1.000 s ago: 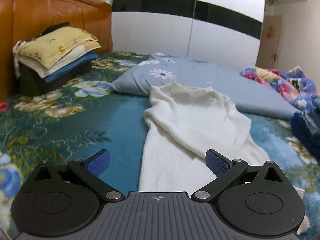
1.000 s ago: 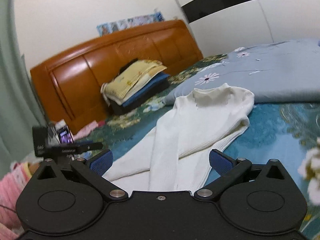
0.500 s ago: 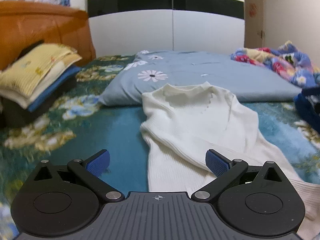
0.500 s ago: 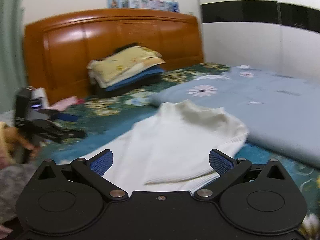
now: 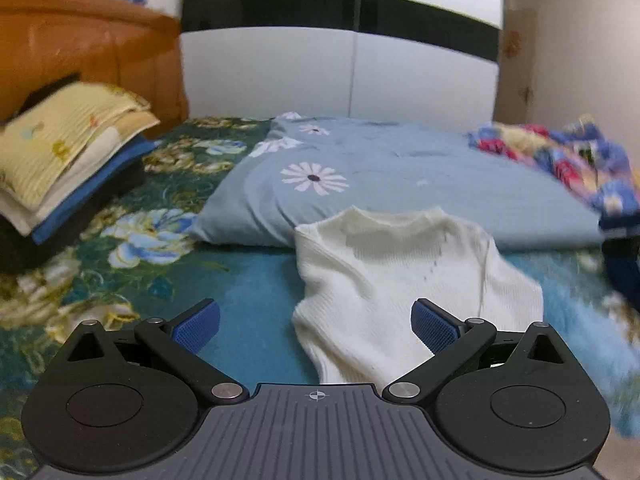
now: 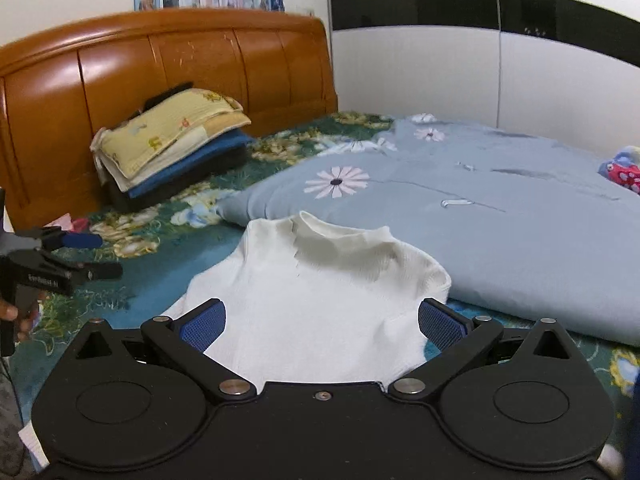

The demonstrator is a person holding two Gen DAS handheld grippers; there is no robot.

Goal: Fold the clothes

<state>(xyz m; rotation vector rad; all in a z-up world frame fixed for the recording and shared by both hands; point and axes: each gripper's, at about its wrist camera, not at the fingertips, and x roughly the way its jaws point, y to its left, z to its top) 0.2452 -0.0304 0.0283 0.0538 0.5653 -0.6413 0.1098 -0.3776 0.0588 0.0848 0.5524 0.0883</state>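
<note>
In the left wrist view, a stack of folded linens [image 5: 68, 160] is seen at the left edge of the frame, set against a wooden headboard [image 5: 80, 52]. The floral bedspread [image 5: 132, 264] fills the lower left. A grey-blue pillow [image 5: 380, 184] printed with daisies is laid across the centre, and the white sweater [image 5: 384, 280] is spread just below it, collar toward the pillow, its collar edge touching or overlapping the pillow (exact contact cannot be told). The left gripper [image 5: 316, 322] is held at the bottom centre with its jaws spread wide; nothing is gripped, and the sweater's lower part is framed between the blue pads. A multicoloured blanket [image 5: 560, 160] is bunched at the upper right.

In the right wrist view, the left gripper is visible at the left edge, carried by a hand [image 6: 12, 316]. The right gripper [image 6: 322, 326] is positioned at the bottom centre, jaws likewise spread apart and empty, with the sweater's body lying between its pads.
</note>
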